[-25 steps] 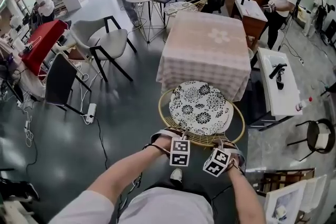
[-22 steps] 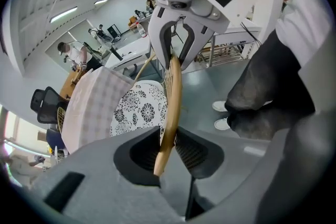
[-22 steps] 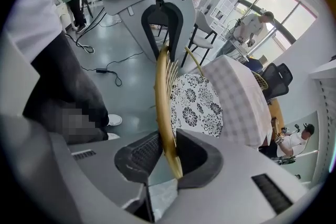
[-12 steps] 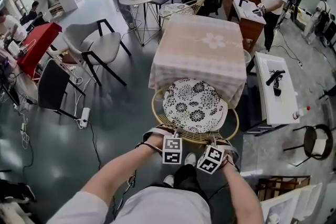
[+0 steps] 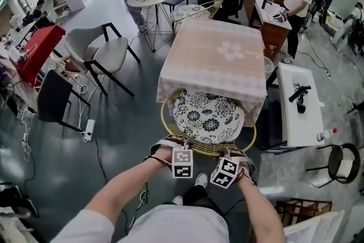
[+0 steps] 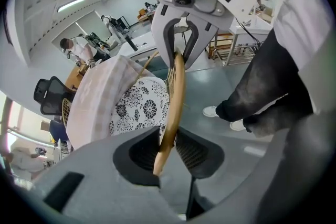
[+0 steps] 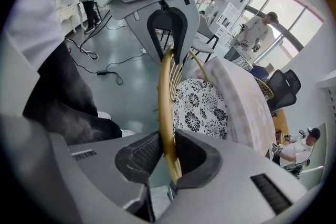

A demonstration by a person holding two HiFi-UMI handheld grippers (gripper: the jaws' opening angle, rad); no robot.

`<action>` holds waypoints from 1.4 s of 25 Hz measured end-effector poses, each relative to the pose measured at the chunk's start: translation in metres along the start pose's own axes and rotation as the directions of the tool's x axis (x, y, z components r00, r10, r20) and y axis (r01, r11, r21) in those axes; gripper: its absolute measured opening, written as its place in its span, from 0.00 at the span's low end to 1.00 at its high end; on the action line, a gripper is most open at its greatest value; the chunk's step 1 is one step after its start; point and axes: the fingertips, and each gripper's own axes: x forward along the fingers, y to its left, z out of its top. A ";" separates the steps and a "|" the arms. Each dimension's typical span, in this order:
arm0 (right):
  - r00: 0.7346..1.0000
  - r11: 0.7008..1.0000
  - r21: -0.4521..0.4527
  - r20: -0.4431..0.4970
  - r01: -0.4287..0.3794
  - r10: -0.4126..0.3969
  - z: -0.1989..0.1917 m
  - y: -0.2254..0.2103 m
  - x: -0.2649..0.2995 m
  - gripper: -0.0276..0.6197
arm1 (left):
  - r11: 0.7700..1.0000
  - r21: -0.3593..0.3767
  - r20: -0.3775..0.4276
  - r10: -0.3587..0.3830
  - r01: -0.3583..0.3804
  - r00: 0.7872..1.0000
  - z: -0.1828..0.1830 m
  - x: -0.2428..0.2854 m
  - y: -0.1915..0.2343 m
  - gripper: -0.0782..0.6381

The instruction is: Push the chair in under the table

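Chair (image 5: pixel 207 119): in the head view it stands on the floor (image 5: pixel 125 128) at the near edge of the tabletop (image 5: pixel 213 54). The front of its floral seat (image 5: pixel 219 111) is already under the hanging cloth (image 5: pixel 196 87), and the back rim (image 5: pixel 206 150) faces the person. Judged partly in, with more travel wanted. The left tool (image 5: pixel 182 146) and right tool (image 5: pixel 230 153) sit side by side near the middle of that rim, both angled steeply down. This placing suits an even, straight shove and guards against the round frame swinging aside.

Left gripper view: the left tool (image 6: pixel 168 148) is clamped on the tan rim (image 6: pixel 176 86), which runs between its ribbed pads. Its jaws have just opened a little further, with the rim between them. Seat (image 6: pixel 139 110) and cloth (image 6: pixel 97 97) lie beyond, along the line of push.

Right gripper view: the right tool (image 7: pixel 164 157) is closed on the same rim (image 7: pixel 167 92), a pad on either face. The cloth (image 7: pixel 241 107) overlaps the far side of the seat (image 7: pixel 199 107). Judged risk: the hanging cloth may drag on the seat as the chair advances.
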 end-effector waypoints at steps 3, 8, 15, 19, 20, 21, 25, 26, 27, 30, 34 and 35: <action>1.000 1.000 -0.005 0.001 -0.005 0.005 -0.002 -0.014 0.006 0.13 | 1.000 -0.015 -0.004 0.008 -0.008 1.000 0.001 0.005 0.013 0.24; 0.998 0.998 -0.040 0.006 -0.056 0.056 -0.004 -0.027 0.011 0.13 | 1.000 -0.013 -0.002 -0.018 0.018 1.000 0.004 0.013 0.024 0.24; 0.998 0.997 -0.047 0.021 -0.065 0.066 -0.006 -0.026 0.011 0.12 | 0.999 -0.039 0.017 -0.004 0.005 1.000 0.006 0.015 0.025 0.24; 0.999 1.000 -0.010 0.028 -0.015 0.015 -0.001 -0.025 0.011 0.13 | 0.993 -0.115 0.018 0.010 -0.008 1.000 0.001 0.014 0.024 0.26; 1.000 1.000 0.002 0.022 0.003 -0.003 -0.002 -0.024 0.011 0.14 | 0.992 -0.127 0.020 0.016 -0.014 1.000 0.000 0.013 0.023 0.27; 1.000 1.000 0.009 0.013 0.022 -0.022 -0.003 -0.023 0.011 0.14 | 0.990 -0.138 0.023 0.022 -0.019 1.000 0.000 0.011 0.022 0.28; 0.997 0.996 0.039 -0.010 0.080 -0.080 -0.004 -0.024 0.004 0.16 | 0.980 -0.191 0.039 0.058 -0.049 0.998 0.001 -0.001 0.021 0.29; 0.996 0.995 0.049 -0.014 0.089 -0.089 -0.004 -0.024 0.002 0.17 | 0.979 -0.197 0.044 0.070 -0.060 0.997 0.002 -0.003 0.021 0.29; 0.995 0.993 0.059 -0.017 0.100 -0.099 -0.005 -0.025 -0.001 0.17 | 0.977 -0.202 0.050 0.081 -0.070 0.995 0.003 -0.006 0.021 0.29; 0.992 0.986 0.110 -0.014 0.129 -0.128 -0.003 -0.023 -0.012 0.17 | 0.967 -0.238 0.084 0.109 -0.086 0.991 0.007 -0.016 0.018 0.29; 0.982 0.952 0.249 0.008 0.180 -0.188 0.004 -0.027 -0.033 0.15 | 0.946 -0.314 0.147 0.135 -0.083 0.980 0.016 -0.032 0.013 0.29; 0.979 0.939 0.286 0.018 0.191 -0.204 0.007 -0.028 -0.040 0.13 | 0.941 -0.330 0.165 0.142 -0.081 0.976 0.019 -0.037 0.012 0.29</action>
